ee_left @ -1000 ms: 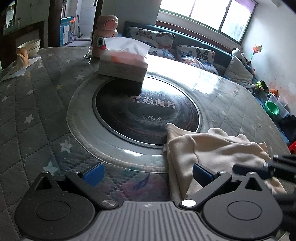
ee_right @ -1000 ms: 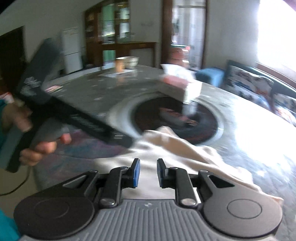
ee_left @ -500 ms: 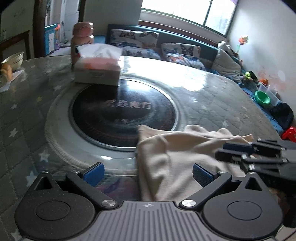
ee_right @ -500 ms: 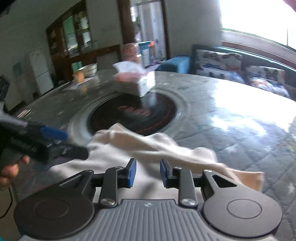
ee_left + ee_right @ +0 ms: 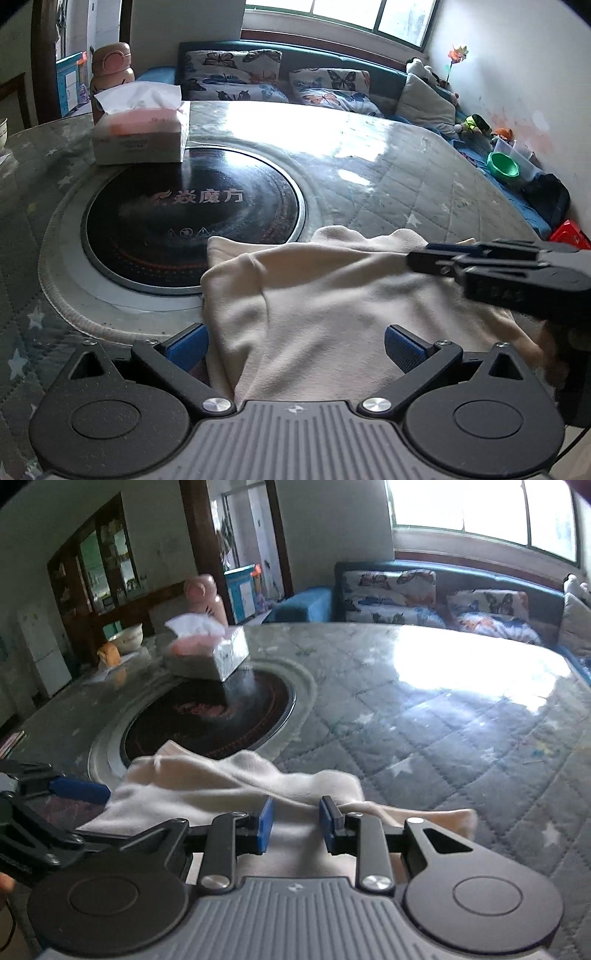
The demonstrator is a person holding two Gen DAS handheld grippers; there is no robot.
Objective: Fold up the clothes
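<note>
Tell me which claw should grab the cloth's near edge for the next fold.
Left, probably. The left claw is wide open with the cream cloth between its fingers; the right claw has only a narrow gap above it.

The round black glass cooktop [image 5: 192,218] set into the middle of the table carries pale Chinese characters, "焱魔方", beside a small flame-like logo. Below them stand three small triangular warning signs in a row. The white-and-pink tissue box [image 5: 140,129] at the plate's far edge bears faint print, too small and blurred to read.
</note>
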